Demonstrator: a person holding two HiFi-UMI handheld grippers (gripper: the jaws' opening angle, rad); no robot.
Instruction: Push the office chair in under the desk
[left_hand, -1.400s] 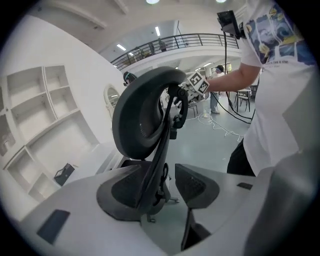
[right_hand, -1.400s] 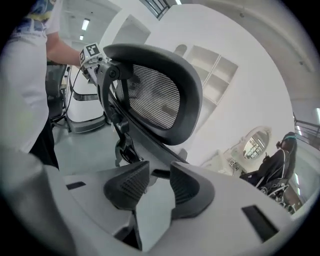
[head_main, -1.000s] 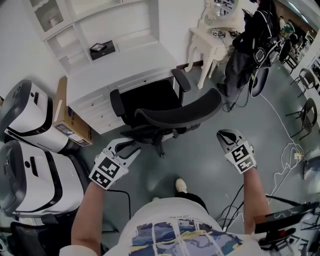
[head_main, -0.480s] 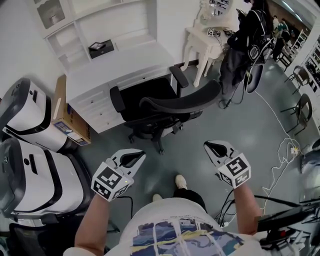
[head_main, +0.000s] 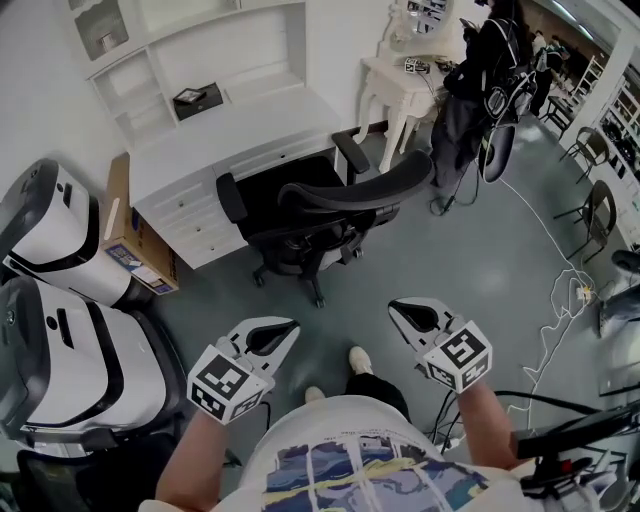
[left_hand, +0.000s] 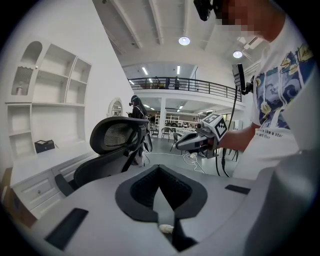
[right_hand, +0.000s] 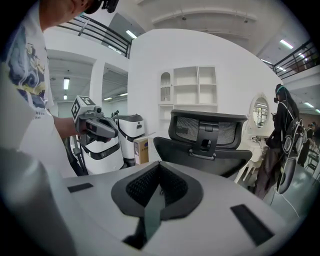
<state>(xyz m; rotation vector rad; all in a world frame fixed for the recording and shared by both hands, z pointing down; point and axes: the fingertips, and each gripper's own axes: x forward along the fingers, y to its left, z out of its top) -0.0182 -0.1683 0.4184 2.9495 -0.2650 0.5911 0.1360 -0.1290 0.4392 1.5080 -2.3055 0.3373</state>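
The black office chair (head_main: 350, 195) stands with its seat in under the white desk (head_main: 230, 125), its backrest toward me. Both grippers hang well short of it, above the grey floor. My left gripper (head_main: 285, 330) is shut with nothing in it; its jaws have just been closing. My right gripper (head_main: 397, 312) is shut and empty too. The left gripper view shows its jaws (left_hand: 159, 167) met, the chair (left_hand: 117, 135) beyond and the right gripper (left_hand: 182, 145) across. In the right gripper view the jaws (right_hand: 160, 167) are met and point at the chair's back (right_hand: 207, 132).
Two large white machines (head_main: 60, 340) and a cardboard box (head_main: 130, 235) stand to the left. A white dressing table (head_main: 400, 75) and a person in dark clothes (head_main: 470, 90) are at the back right. Cables (head_main: 560, 290) lie on the floor at right. My shoe (head_main: 358, 360) is just below the grippers.
Both grippers have drawn back from the chair toward my body and come closer together. The left gripper's jaws have closed. The chair sits farther away, nearer the desk.
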